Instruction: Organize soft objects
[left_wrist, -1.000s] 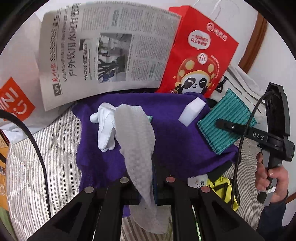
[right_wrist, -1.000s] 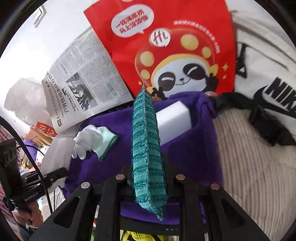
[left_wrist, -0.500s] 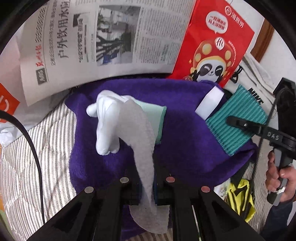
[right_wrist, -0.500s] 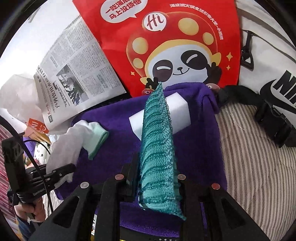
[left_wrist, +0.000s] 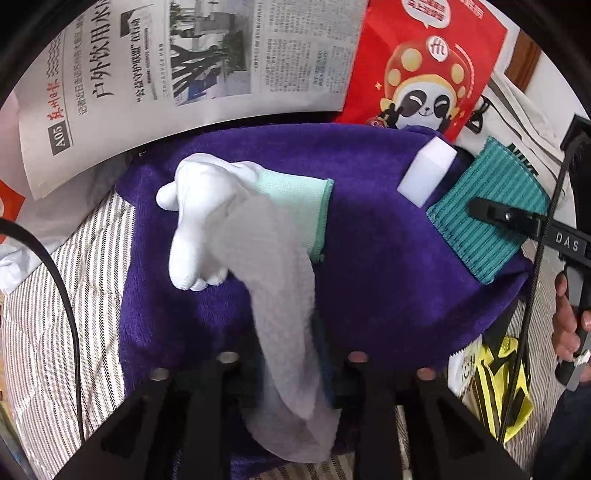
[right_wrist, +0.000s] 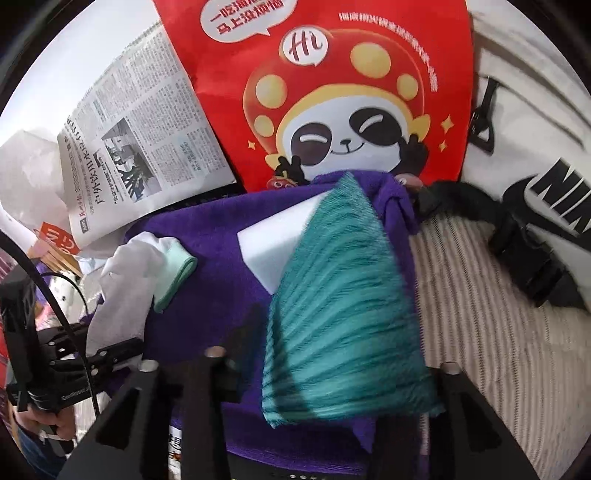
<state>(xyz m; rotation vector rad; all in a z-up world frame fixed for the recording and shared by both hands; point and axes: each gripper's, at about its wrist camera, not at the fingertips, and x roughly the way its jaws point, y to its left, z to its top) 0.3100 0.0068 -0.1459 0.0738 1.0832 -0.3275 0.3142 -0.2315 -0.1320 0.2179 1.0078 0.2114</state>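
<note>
A purple towel (left_wrist: 388, 266) lies spread on the striped bedding. On it are a white glove with a mint cuff (left_wrist: 221, 206) and a white sponge block (left_wrist: 428, 173). My left gripper (left_wrist: 291, 354) is shut on a grey cloth (left_wrist: 280, 295) that drapes over the glove. My right gripper (right_wrist: 306, 354) has its jaws spread wide; the teal ribbed cloth (right_wrist: 343, 306) lies flat and blurred between them over the towel (right_wrist: 207, 229) and the sponge (right_wrist: 280, 240). The teal cloth also shows in the left wrist view (left_wrist: 484, 206).
A newspaper (left_wrist: 184, 74) and a red panda bag (left_wrist: 424, 62) stand behind the towel. A white Nike bag with black straps (right_wrist: 535, 155) lies at the right. A yellow-black item (left_wrist: 495, 384) sits by the towel's right edge. Striped quilt (right_wrist: 491, 332) surrounds.
The right gripper's jaws opened and the teal cloth dropped from edge-up to lying flat on the towel. The left gripper moved closer to the glove, still holding the grey cloth.
</note>
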